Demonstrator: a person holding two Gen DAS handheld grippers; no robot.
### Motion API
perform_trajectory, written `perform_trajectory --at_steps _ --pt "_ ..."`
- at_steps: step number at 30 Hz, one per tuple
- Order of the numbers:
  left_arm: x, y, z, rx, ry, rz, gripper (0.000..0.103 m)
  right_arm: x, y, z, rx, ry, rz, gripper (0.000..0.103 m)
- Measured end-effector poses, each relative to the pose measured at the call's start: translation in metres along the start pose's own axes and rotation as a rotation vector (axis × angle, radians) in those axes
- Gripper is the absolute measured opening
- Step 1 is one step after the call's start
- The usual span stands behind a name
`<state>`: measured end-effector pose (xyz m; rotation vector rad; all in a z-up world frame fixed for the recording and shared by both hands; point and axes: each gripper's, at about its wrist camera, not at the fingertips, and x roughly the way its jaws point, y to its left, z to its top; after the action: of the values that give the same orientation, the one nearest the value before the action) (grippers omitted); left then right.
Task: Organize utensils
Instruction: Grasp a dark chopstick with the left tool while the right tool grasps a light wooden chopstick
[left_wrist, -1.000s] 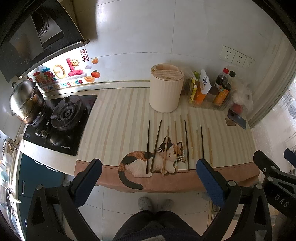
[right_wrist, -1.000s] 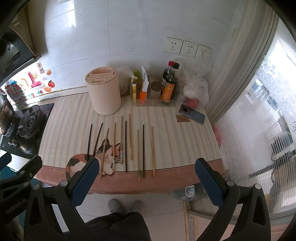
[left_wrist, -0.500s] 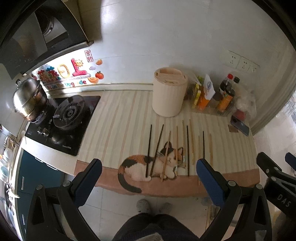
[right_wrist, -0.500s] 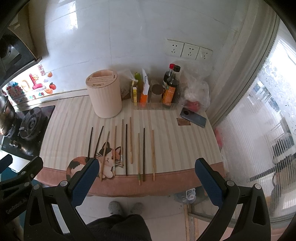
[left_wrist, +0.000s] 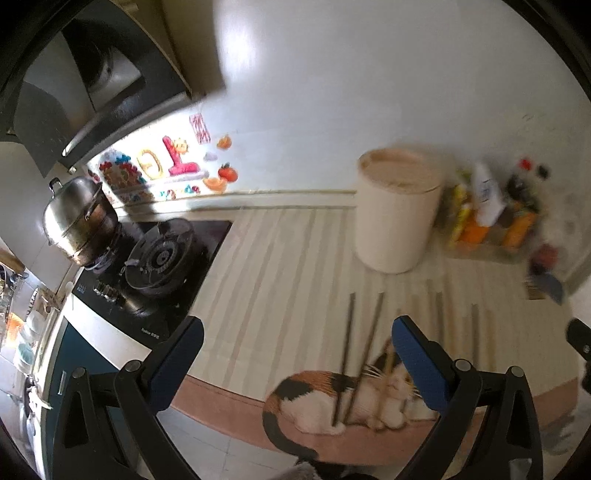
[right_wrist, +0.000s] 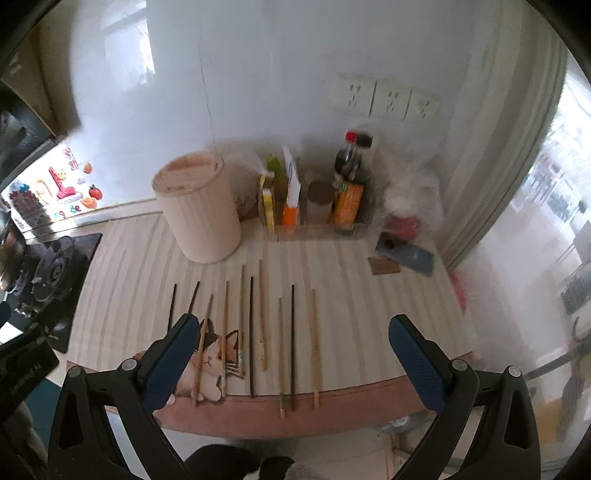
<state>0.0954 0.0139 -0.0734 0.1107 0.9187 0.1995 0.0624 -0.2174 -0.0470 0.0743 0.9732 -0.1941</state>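
Observation:
Several chopsticks (right_wrist: 252, 332) lie side by side on the striped counter, dark and wooden ones, pointing away from me; they also show in the left wrist view (left_wrist: 345, 354). A cream cylindrical utensil holder (right_wrist: 197, 214) stands behind them, also seen in the left wrist view (left_wrist: 397, 214). My left gripper (left_wrist: 295, 358) is open and empty, above the counter's front edge, left of the chopsticks. My right gripper (right_wrist: 290, 354) is open and empty, hovering over the near ends of the chopsticks.
A cat picture (right_wrist: 214, 363) decorates the counter's front. Sauce bottles and boxes (right_wrist: 314, 195) stand at the back wall. A phone (right_wrist: 406, 253) lies at the right. A gas hob (left_wrist: 155, 258) with a steel pot (left_wrist: 77, 221) is at the left.
Both grippers have moved forward and down toward the counter; the chopsticks and holder now look larger. The left view has swung a little leftward. Both stay open.

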Motion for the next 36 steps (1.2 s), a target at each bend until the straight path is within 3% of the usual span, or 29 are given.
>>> perform_trajectory --at_steps 4,7,11,15,17,18,24,26,27,30,32,36 --pt "0.069 -0.001 0.004 0.021 0.112 0.014 0.103 0.059 0.006 0.002 0.018 0.088 0.009 0.078" --pt "0.127 -0.003 0.0 0.016 0.242 -0.029 0.101 0.109 0.01 0.003 0.034 0.169 0.034 0.067" --pt "0.188 -0.015 -0.011 0.027 0.398 -0.115 0.076 0.18 0.019 0.0 0.065 0.304 0.06 0.057" --pt "0.231 -0.041 -0.029 0.054 0.521 -0.204 0.073 0.235 0.029 -0.006 0.053 0.4 0.069 0.05" --pt "0.241 -0.05 -0.038 0.077 0.559 -0.219 0.052 0.261 0.033 -0.01 0.06 0.444 0.092 0.049" --pt "0.246 -0.053 -0.044 0.086 0.587 -0.228 0.049 0.269 0.034 -0.012 0.056 0.46 0.092 0.049" --pt "0.248 -0.058 -0.053 0.11 0.598 -0.229 0.028 0.316 0.045 -0.018 0.02 0.538 0.063 0.046" --pt "0.246 -0.061 -0.052 0.122 0.585 -0.236 0.01 0.328 0.048 -0.02 0.014 0.557 0.043 0.042" --pt "0.245 -0.062 -0.052 0.133 0.579 -0.24 0.006 0.332 0.049 -0.021 0.014 0.564 0.038 0.04" --pt "0.243 -0.059 -0.056 0.136 0.573 -0.247 0.004 0.337 0.055 -0.022 -0.011 0.552 0.02 0.031" --pt "0.245 -0.052 -0.054 0.138 0.563 -0.244 0.004 0.337 0.063 -0.024 -0.03 0.558 0.026 0.013" --pt "0.244 -0.039 -0.057 0.132 0.553 -0.247 0.004 0.342 0.076 -0.036 -0.069 0.561 0.006 0.008"
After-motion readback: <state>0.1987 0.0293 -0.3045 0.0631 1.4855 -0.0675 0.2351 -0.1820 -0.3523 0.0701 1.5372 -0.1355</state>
